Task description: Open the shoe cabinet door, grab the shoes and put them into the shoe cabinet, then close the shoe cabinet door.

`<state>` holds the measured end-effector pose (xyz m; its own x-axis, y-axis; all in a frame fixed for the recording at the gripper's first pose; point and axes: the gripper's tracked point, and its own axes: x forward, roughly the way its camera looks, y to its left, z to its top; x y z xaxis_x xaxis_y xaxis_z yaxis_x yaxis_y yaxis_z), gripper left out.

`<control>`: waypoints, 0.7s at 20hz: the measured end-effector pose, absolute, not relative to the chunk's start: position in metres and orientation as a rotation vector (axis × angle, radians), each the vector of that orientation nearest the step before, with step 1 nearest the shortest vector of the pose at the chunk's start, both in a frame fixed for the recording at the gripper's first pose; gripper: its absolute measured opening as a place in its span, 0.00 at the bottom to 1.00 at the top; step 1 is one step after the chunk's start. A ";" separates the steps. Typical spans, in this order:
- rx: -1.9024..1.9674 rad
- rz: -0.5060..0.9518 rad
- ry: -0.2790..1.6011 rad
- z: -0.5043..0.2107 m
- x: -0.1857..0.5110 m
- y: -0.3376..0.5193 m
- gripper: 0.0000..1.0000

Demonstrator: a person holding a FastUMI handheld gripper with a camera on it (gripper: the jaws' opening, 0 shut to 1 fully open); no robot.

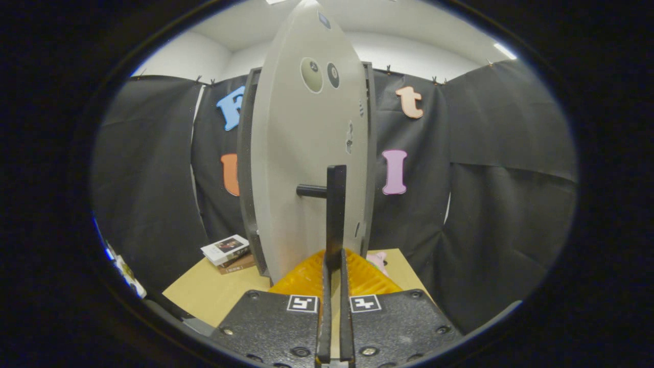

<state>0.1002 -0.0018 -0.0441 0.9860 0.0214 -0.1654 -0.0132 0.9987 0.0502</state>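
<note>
The shoe cabinet's grey door [301, 153] stands upright right in front of me, with its dark frame [246, 179] showing behind both sides. A black vertical bar handle [335, 204] juts from the door on a short peg. My gripper [334, 263] is shut on the lower end of this handle, one finger pressing each side of the bar. I cannot tell how far the door is swung from the frame. I see no shoes.
The cabinet stands on a tan tabletop [204, 294]. A small stack of books [228, 253] lies left of the cabinet's base. A pink object [378, 260] peeks out just right of the fingers, beside the door's foot.
</note>
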 end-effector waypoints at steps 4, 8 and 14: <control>0.038 -0.042 0.167 -0.046 0.096 -0.039 0.06; 0.026 -0.085 0.162 -0.048 0.097 -0.075 0.04; 0.123 -0.057 0.171 -0.052 0.096 -0.097 0.04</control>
<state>0.0964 -0.0965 -0.0518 0.9838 -0.0457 -0.1734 0.0666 0.9909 0.1167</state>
